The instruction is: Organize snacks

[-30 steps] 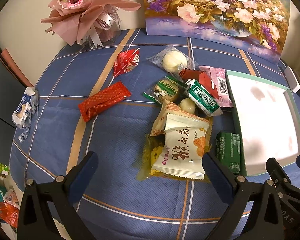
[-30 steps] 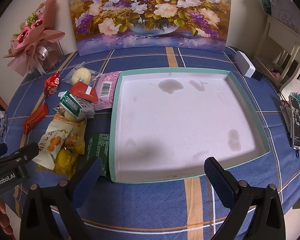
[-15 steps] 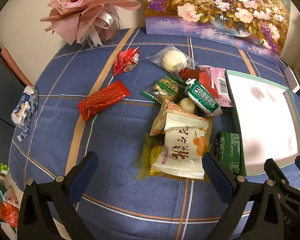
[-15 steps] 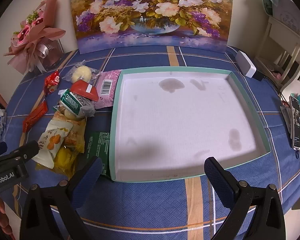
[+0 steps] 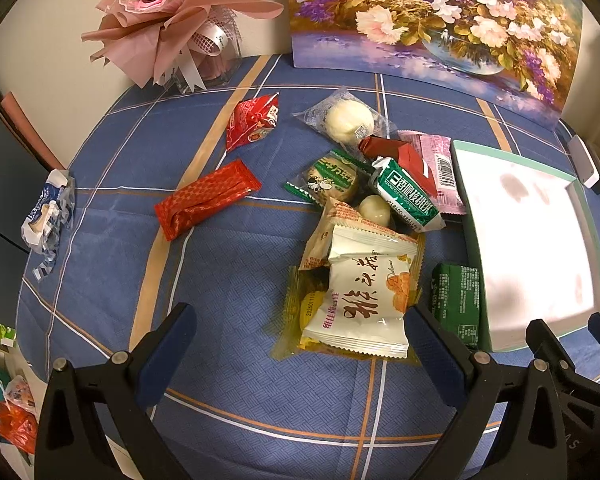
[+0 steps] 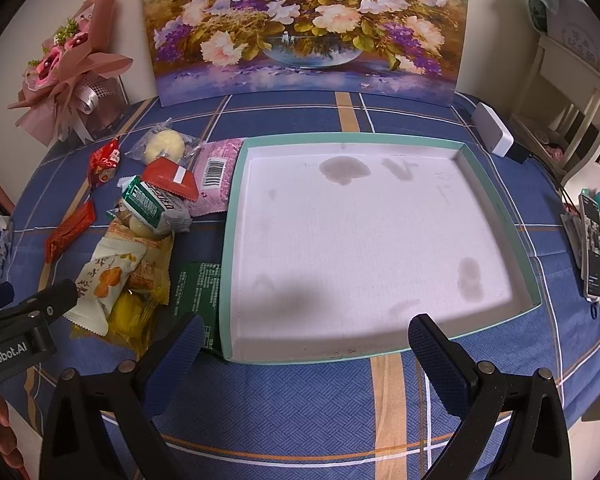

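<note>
1. Blue plaid cloth is covering the tabletop (image 5: pixel 228 280) you are working over, and a crumpled blue-and-white wrapper (image 5: pixel 46 216) is lying at its far left edge.
2. You are holding the left hand-held gripper (image 5: pixel 300 340) above the near edge with its fingers spread wide apart, gripping nothing; its right fingertip is sitting just beside the white snack packet (image 5: pixel 364 300).
3. Left of the pile, a long red bar (image 5: pixel 206 198) is lying alone, and a small red pouch (image 5: pixel 252 120) is lying farther back, both apart from the other snacks.
4. The main heap is sitting between the red bar and the tray: the white snack packet is resting on a yellow clear-wrapped snack (image 5: pixel 300 320), an orange-printed packet (image 5: pixel 324 232) is tucked under its far end, and behind them a green-and-white packet (image 5: pixel 406 196), a round cake in clear wrap (image 5: pixel 348 120) and a pink barcode packet (image 5: pixel 440 168) are crowding together.
5. A dark green packet (image 5: pixel 458 300) is lying flat, touching the tray's left wall.
6. The teal-rimmed tray (image 6: pixel 496 208) is sitting right of the snacks, and no snack is lying in it.
7. You are holding the right hand-held gripper (image 6: pixel 304 344) over the tray's near wall, fingers spread wide apart, holding nothing.
</note>
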`<state>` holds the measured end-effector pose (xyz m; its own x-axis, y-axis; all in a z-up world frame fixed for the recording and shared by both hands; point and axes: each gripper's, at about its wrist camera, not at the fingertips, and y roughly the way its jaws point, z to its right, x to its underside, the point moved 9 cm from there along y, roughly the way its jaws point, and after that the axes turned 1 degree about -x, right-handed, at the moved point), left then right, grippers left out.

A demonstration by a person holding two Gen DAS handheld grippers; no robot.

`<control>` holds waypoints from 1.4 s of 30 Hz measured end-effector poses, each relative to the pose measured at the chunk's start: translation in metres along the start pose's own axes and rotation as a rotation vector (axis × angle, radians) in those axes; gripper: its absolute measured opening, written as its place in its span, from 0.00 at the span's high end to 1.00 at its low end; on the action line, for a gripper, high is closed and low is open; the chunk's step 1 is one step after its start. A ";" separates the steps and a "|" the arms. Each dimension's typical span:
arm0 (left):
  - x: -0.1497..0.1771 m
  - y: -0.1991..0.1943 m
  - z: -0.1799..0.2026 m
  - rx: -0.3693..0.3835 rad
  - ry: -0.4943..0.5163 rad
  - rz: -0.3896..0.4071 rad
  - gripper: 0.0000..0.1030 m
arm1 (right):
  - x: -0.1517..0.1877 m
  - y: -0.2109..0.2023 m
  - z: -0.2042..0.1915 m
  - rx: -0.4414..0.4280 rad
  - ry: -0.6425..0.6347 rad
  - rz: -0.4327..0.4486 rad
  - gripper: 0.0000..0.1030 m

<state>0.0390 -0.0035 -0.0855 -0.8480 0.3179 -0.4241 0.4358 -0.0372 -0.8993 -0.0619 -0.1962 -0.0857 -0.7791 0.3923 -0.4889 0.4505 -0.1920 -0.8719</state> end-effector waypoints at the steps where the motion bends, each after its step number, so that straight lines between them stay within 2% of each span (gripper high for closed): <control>1: 0.000 0.000 0.000 0.000 0.000 0.000 0.00 | 0.000 0.000 0.000 0.000 0.000 0.001 0.00; 23: 0.000 0.001 -0.002 0.032 -0.021 -0.019 0.00 | 0.001 0.001 -0.002 -0.002 -0.003 -0.005 0.00; 32: -0.005 0.005 -0.001 0.131 -0.034 -0.087 0.00 | -0.008 -0.005 -0.023 -0.047 -0.032 -0.010 0.00; 37: -0.010 0.015 -0.009 0.149 -0.063 -0.132 0.01 | -0.012 0.001 -0.041 -0.071 -0.049 -0.047 0.00; 42: -0.008 0.030 -0.020 0.172 -0.107 -0.184 0.10 | -0.009 0.017 -0.056 -0.126 -0.013 -0.117 0.07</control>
<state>0.0647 0.0114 -0.1069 -0.9391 0.2329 -0.2528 0.2217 -0.1516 -0.9632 -0.0223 -0.1527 -0.0945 -0.8346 0.3937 -0.3853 0.4066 -0.0315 -0.9131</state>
